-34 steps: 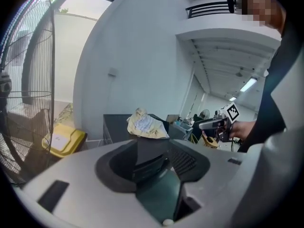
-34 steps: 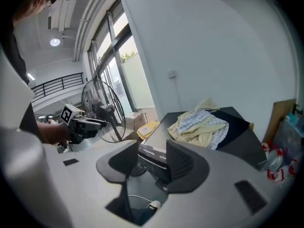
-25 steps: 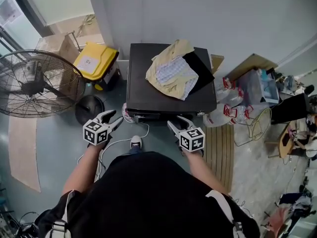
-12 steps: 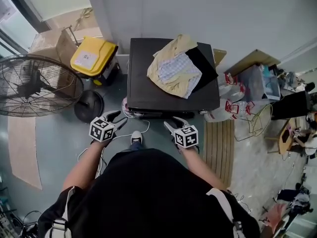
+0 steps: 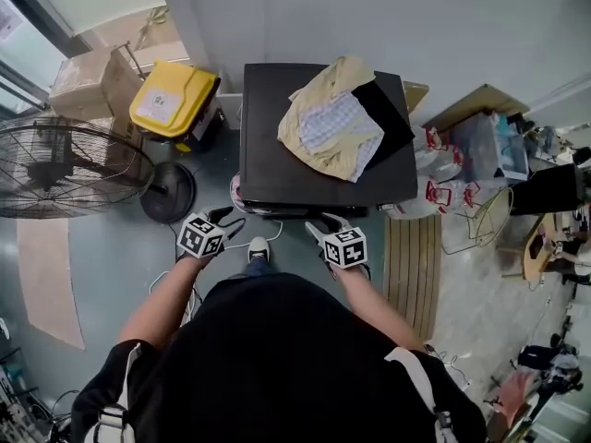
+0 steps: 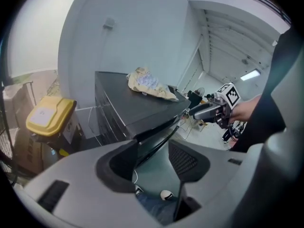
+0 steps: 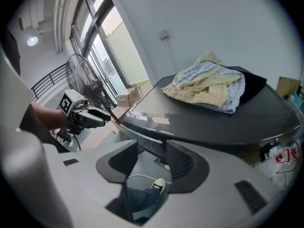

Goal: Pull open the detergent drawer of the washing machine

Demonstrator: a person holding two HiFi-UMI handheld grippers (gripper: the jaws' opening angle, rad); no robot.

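The washing machine (image 5: pixel 277 169) is a black box against the white wall, seen from above, with a heap of yellow, checked and black clothes (image 5: pixel 334 123) on its lid. Its front face and detergent drawer are hidden in the head view; the left gripper view shows only the machine's upper front edge (image 6: pixel 159 125). My left gripper (image 5: pixel 224 220) hangs open just off the front left corner. My right gripper (image 5: pixel 319 226) hangs open before the front right part. Neither touches the machine, and nothing lies between either pair of jaws (image 6: pixel 152 160) (image 7: pixel 152 163).
A yellow-lidded bin (image 5: pixel 174 100) and cardboard boxes (image 5: pixel 85 77) stand left of the machine, and a large floor fan (image 5: pixel 65 169) stands farther left. Packs of bottles (image 5: pixel 445 169) sit at its right. A white cable (image 5: pixel 270 238) and the person's shoe (image 5: pixel 258 248) lie on the floor before it.
Both grippers have drifted a little inward and toward the machine's front. The head view has shifted slightly. Both stay open.
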